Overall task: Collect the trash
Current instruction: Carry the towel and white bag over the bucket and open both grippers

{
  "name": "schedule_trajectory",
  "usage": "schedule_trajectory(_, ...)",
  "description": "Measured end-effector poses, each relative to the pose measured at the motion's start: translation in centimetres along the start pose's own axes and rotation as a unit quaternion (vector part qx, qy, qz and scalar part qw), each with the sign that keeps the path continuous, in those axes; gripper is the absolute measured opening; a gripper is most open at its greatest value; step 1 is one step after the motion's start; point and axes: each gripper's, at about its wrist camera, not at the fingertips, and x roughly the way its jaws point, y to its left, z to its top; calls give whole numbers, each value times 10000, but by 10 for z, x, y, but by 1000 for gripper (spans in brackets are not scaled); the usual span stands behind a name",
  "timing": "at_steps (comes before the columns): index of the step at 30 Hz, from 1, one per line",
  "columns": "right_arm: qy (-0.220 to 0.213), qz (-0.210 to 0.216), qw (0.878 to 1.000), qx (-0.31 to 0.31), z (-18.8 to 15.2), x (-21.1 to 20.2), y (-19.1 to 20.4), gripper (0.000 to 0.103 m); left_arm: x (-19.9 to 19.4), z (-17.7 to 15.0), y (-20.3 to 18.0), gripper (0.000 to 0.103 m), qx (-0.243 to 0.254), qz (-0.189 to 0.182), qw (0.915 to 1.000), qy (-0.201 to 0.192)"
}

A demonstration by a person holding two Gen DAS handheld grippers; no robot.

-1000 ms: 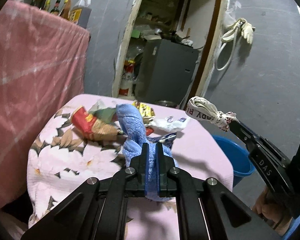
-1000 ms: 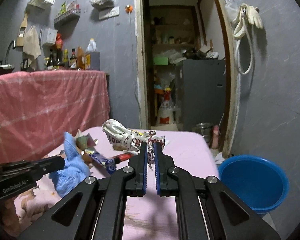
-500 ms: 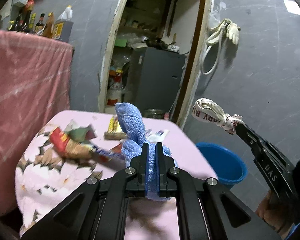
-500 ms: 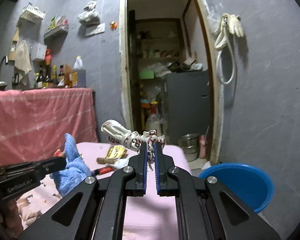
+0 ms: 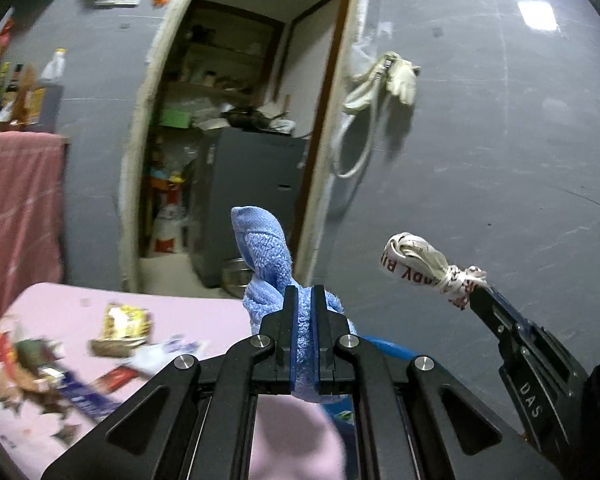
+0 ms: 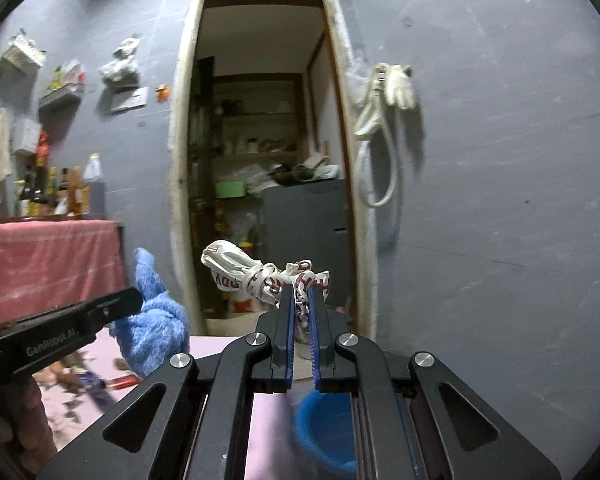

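Left claw (image 5: pixel 305 294): jaws pressing together on a blue cloth (image 5: pixel 265 254); the cloth is sticking up past the tips and bulging below them, held up in the air in front of the doorway (image 5: pixel 236 128).
Right claw (image 6: pixel 303 296): jaws nipping the knotted end of a white ribbon bundle (image 6: pixel 256 272) with red lettering; the looped end is pointing away to the left, clear of any surface.
Both claws: seen in the left wrist view, the right claw (image 5: pixel 478 296) is carrying the ribbon bundle (image 5: pixel 424 266) to the right of the cloth, the two apart. In the right wrist view the left claw (image 6: pixel 134 300) is holding the cloth (image 6: pixel 152 320) to the left of the ribbon.
Counter (image 5: pixel 204 316): pink floral cover, lying below and to the left of the left claw.
Trash on counter: a yellow wrapper (image 5: pixel 124 326), a red and green wrapper (image 5: pixel 24 356) and other scraps (image 5: pixel 116 376) lying near one another, blurred.
Blue basin (image 6: pixel 326 424): sitting low, showing between the right claw's arms; in the left wrist view only its rim (image 5: pixel 388 346) is peeking over the left claw's arms.
Wall: grey, a white glove (image 6: pixel 398 84) and a hose loop (image 6: pixel 380 176) hanging right of the doorway.
Far left: a pink cloth (image 6: pixel 56 260) hanging under a row of bottles (image 6: pixel 60 190).
Person: part of a hand (image 6: pixel 24 420) is showing beneath the left claw.
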Motion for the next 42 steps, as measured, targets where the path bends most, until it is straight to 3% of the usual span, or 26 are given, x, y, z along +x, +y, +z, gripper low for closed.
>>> schedule_trajectory(6, 22, -530, 9985, 142, -5, 10, -45, 5, 53, -4, -38, 3, 129, -321, 9993, 109)
schedule_trajectory(12, 286, -875, 9952, 325, -24, 22, -82, 5, 103, -22, -55, 3, 76, -436, 9977, 517)
schedule_trajectory(24, 1058, -911, 9861, 904, -68, 49, -115, 7, 160, -55, -47, 4, -63, -331, 9906, 1324)
schedule_trajectory(29, 1290, -852, 9825, 1042, -73, 65, -116, 9, 165, -61, -40, 11, -139, -260, 9888, 1461)
schedule_trajectory(32, 1359, -810, 9813, 1099, -74, 68, -117, 17, 163, -61, -36, 20, -179, -219, 9886, 1478)
schedule_trajectory(34, 1325, -785, 9818, 1112, -72, 64, -117, 24, 158, -57, -32, 25, -246, -199, 9896, 1405)
schedule_trajectory(41, 1116, -757, 9854, 1040, -55, 49, -109, 27, 119, -33, -20, 48, -399, -77, 9940, 1015)
schedule_trajectory(42, 1075, -754, 9861, 1017, -51, 47, -107, 31, 114, -30, -18, 50, -393, -44, 9946, 959)
